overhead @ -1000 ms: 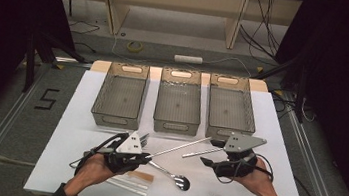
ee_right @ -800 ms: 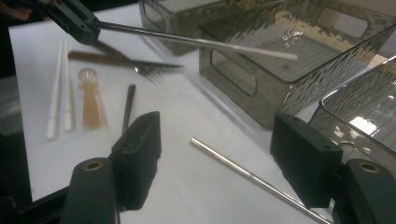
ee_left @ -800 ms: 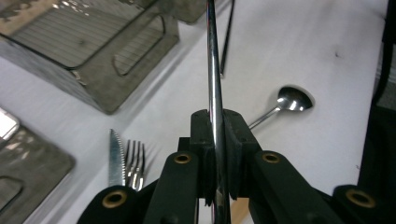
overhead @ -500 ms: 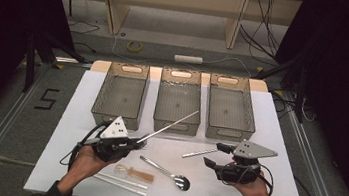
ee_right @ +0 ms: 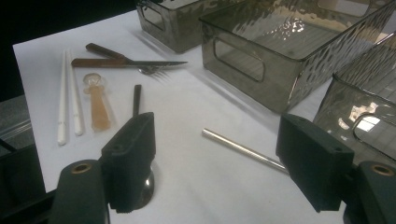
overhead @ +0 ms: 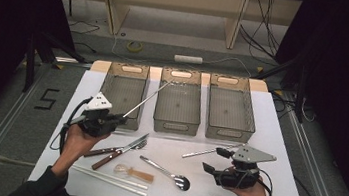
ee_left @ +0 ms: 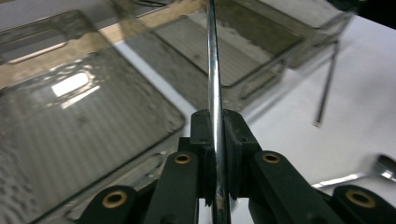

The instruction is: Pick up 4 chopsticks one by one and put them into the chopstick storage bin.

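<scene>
My left gripper [overhead: 120, 119] is shut on a long metal straw [overhead: 147, 97], lifted off the table; the straw slants up and away, its far end over the middle bin [overhead: 176, 123]. In the left gripper view the straw [ee_left: 212, 70] runs straight up from the clamped jaws of the left gripper [ee_left: 215, 128]. My right gripper [overhead: 216, 161] stands open near the table's front right; its jaws have just been opening. A second metal straw [overhead: 206, 152] lies on the table. In the right gripper view this straw [ee_right: 243, 150] rests below the gap of the right gripper [ee_right: 219, 158], untouched by the jaws.
Three smoky clear bins stand in a row at the back: left bin [overhead: 112, 95], middle, right bin [overhead: 226, 129]. A knife and fork [overhead: 115, 151], a metal spoon [overhead: 166, 171], white chopsticks [overhead: 109, 178] and a small tan-handled spoon [overhead: 134, 173] lie at the front left.
My left gripper has carried its straw to the left and upward, away from the table's middle. The right gripper's jaws have spread wider, with the second straw left lying on the table.
</scene>
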Motion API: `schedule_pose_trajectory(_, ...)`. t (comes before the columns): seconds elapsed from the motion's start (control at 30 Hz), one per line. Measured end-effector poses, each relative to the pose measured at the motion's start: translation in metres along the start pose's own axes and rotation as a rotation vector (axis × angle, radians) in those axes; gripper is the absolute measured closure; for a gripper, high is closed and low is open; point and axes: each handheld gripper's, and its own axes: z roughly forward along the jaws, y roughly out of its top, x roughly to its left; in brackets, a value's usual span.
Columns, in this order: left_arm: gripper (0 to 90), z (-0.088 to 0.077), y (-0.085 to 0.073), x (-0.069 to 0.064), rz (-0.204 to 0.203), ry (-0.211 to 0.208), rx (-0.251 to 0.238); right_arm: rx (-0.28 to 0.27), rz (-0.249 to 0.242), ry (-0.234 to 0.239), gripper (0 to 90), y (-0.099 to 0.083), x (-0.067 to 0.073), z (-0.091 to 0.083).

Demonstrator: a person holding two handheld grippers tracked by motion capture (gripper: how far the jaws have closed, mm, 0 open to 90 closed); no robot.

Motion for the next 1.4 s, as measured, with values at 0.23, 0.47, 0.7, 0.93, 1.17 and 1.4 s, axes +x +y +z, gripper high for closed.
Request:
schedule_pose_trajectory(0.23, 82.9, 0.008, 0.0, 0.028, -0.096, 0.054, -0.013, 0.006, 0.003, 0.007, 28.6, -0.003, 0.002, -0.002)
schedule_pose_trajectory(0.47, 82.8, 0.015, 0.003, 0.049, -0.154, 0.105, -0.001, 0.006, -0.001, 0.012, 28.0, -0.002, 0.004, -0.002)
schedule_pose_trajectory(0.7, 82.8, 0.025, 0.0, 0.069, -0.195, 0.159, 0.038, 0.005, -0.001, 0.025, 28.0, -0.003, 0.006, -0.001)
schedule_pose_trajectory(0.93, 82.8, 0.03, -0.002, 0.079, -0.222, 0.205, 0.053, 0.013, -0.007, 0.035, 28.0, -0.003, 0.006, -0.001)
schedule_pose_trajectory(1.17, 82.7, 0.038, -0.004, 0.084, -0.264, 0.239, 0.08, 0.013, -0.006, 0.038, 28.0, -0.003, 0.007, 0.0)
schedule_pose_trajectory(1.4, 82.5, 0.046, -0.008, 0.092, -0.293, 0.257, 0.115, 0.012, -0.008, 0.041, 28.0, -0.003, 0.007, 0.0)
